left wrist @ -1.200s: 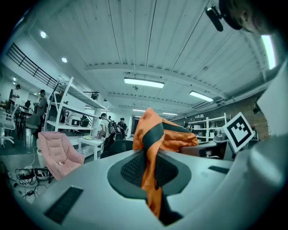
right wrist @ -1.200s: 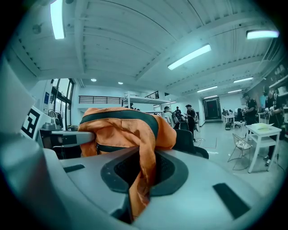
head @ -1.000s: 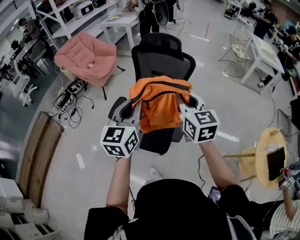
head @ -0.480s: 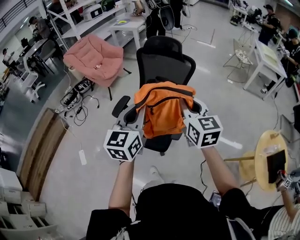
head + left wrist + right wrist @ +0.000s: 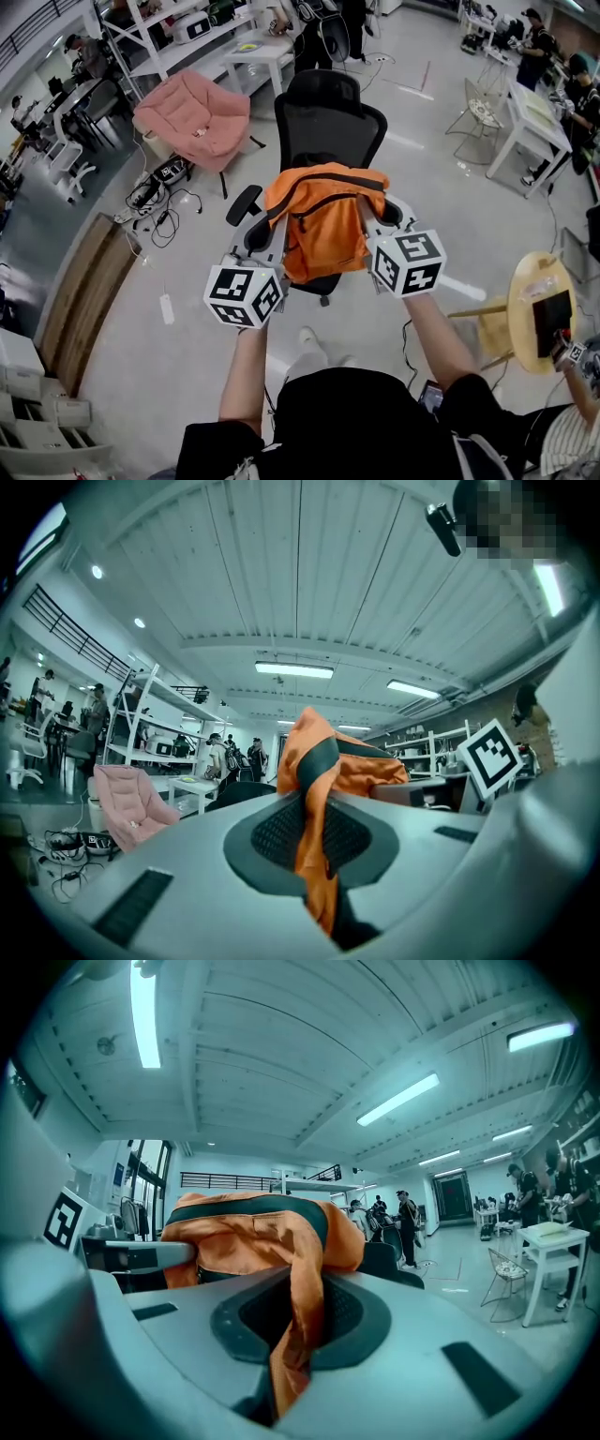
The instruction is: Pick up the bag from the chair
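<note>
The orange bag (image 5: 323,225) with dark trim hangs in the air between my two grippers, in front of the black office chair (image 5: 328,117). My left gripper (image 5: 270,225) is shut on the bag's left side. In the left gripper view its jaws (image 5: 314,855) pinch an orange strap of the bag (image 5: 347,771). My right gripper (image 5: 371,214) is shut on the bag's right side. In the right gripper view it (image 5: 295,1335) clamps a fold of orange cloth of the bag (image 5: 244,1237). Both grippers point level toward the chair.
A pink chair (image 5: 197,117) stands at the back left, by a white table (image 5: 253,52) and shelves. Cables and power strips (image 5: 155,187) lie on the floor beside a wooden platform (image 5: 89,281). A round wooden table (image 5: 539,309) is at my right. Several people stand at the back.
Both grippers have drawn back from the chair toward me with the bag held between them. The chair's left armrest now shows clear of the bag.
</note>
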Demonstrator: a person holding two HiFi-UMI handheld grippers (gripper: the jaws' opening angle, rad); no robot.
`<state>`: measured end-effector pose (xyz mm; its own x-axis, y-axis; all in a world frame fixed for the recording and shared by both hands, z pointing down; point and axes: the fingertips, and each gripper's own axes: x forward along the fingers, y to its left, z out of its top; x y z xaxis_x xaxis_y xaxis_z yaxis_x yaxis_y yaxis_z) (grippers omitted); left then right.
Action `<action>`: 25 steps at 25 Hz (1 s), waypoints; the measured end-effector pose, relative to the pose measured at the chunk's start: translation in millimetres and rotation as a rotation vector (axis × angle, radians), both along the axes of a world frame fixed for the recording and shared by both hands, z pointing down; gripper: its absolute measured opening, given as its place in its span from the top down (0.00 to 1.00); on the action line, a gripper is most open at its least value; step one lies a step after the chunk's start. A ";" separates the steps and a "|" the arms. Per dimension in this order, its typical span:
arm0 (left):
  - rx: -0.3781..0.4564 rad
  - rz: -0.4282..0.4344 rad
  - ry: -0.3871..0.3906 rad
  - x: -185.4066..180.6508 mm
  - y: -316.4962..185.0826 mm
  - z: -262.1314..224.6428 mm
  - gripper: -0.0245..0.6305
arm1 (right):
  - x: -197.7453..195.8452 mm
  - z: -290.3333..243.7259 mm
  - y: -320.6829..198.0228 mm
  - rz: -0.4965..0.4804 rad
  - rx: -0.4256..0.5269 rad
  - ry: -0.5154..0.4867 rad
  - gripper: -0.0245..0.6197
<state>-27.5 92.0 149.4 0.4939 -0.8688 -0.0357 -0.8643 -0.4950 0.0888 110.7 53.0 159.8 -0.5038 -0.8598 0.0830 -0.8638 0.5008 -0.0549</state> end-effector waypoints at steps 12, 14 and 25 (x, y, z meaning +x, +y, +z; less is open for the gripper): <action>0.030 -0.015 -0.004 -3.8 41.5 -11.9 0.93 | -3.5 -9.1 36.9 -0.022 0.027 -0.021 0.92; 0.033 -0.020 -0.003 -2.2 44.9 -12.6 0.93 | -2.1 -9.2 40.1 -0.026 0.033 -0.022 0.93; 0.048 -0.024 -0.003 -0.3 58.5 -13.1 0.93 | -0.8 -9.9 53.0 -0.031 0.051 -0.024 0.93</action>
<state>-27.9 150.5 136.2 0.4732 -0.8776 -0.0766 -0.8762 -0.4779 0.0625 109.9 106.0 149.9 -0.5312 -0.8468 0.0275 -0.8468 0.5296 -0.0491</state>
